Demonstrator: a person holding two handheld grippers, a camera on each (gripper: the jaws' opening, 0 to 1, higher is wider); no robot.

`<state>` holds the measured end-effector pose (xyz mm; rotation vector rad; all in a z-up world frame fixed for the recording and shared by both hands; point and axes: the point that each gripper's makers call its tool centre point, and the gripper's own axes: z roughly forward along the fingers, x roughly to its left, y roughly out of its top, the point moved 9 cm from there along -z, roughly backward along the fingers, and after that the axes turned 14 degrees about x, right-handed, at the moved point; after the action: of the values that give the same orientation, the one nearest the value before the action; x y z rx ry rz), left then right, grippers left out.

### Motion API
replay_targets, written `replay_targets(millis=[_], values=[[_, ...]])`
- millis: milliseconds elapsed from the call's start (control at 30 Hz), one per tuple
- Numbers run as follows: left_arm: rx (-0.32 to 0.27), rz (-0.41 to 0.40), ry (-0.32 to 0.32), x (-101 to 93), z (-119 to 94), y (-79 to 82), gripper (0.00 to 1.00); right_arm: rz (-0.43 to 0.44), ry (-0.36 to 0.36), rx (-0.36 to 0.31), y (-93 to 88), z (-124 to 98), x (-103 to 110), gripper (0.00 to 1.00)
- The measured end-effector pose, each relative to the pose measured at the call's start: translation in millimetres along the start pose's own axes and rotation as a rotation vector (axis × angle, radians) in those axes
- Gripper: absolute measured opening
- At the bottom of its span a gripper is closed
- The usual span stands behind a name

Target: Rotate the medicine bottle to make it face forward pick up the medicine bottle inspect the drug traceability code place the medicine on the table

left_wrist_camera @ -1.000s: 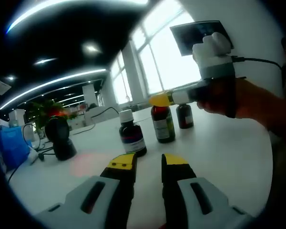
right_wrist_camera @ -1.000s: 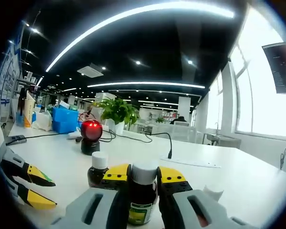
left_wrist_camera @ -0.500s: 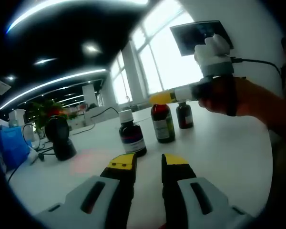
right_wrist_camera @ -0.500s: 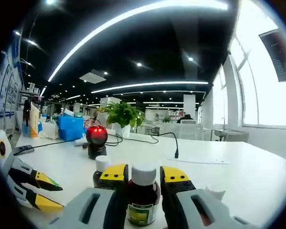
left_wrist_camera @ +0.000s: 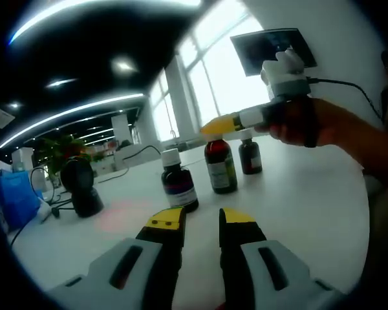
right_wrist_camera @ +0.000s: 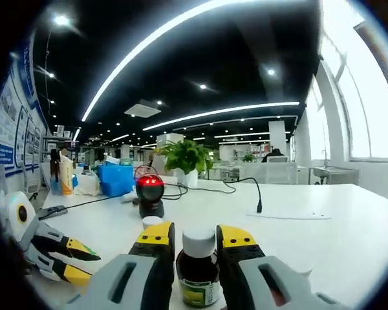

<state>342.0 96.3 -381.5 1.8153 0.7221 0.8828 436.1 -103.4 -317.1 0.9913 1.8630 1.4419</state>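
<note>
Right tongs (right_wrist_camera: 187, 236) higher, clamped on medicine bottle (right_wrist_camera: 198, 271) (left tongs (left_wrist_camera: 202, 219) parted), open table (right_wrist_camera: 323, 242) around.

White table (right_wrist_camera: 323, 242) ran across both views. On it, a black scanner (right_wrist_camera: 150, 197) with a lit red face stood upright, cables trailing from its base; in the left gripper view it showed dark, side-on. Behind it — a leafy potted plant (right_wrist_camera: 186, 157). A blue bin (right_wrist_camera: 115, 180) sat to the left, near boxes. A thin gooseneck microphone (right_wrist_camera: 253, 192) rose beside a flat paper sheet (right_wrist_camera: 289, 214). Long ceiling light strips (right_wrist_camera: 181, 22) overhead; bright windows (left_wrist_camera: 227, 77) — one wall-mounted screen (left_wrist_camera: 265, 47) beside them.
</note>
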Motion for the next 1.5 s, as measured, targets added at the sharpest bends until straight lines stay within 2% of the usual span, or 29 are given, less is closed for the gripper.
replay_targets(millis=[300, 567, 900, 1133, 1500], values=[[0.0, 0.001, 0.0, -0.2, 0.0, 0.1, 0.14, 0.004, 0.052, 0.007, 1.6, 1.4, -4.6, 0.17], [0.001, 0.001, 0.0, -0.6, -0.3, 0.4, 0.14, -0.021, 0.037, -0.001, 0.8, 1.3, -3.3, 0.16], [0.001, 0.001, 0.0, -1.3, -0.5, 0.5, 0.14, -0.025, -0.04, -0.009, -0.1, 0.8, 2.5, 0.16], [0.0, -0.001, -0.001, -0.8, -0.6, 0.4, 0.14, -0.05, -0.152, -0.012, -0.7, -0.1, 11.4, 0.16], [-0.003, -0.002, -0.003, -0.1, -0.9, 0.5, 0.14, -0.087, -0.262, -0.011, -2.0, 1.2, 20.3, 0.16]])
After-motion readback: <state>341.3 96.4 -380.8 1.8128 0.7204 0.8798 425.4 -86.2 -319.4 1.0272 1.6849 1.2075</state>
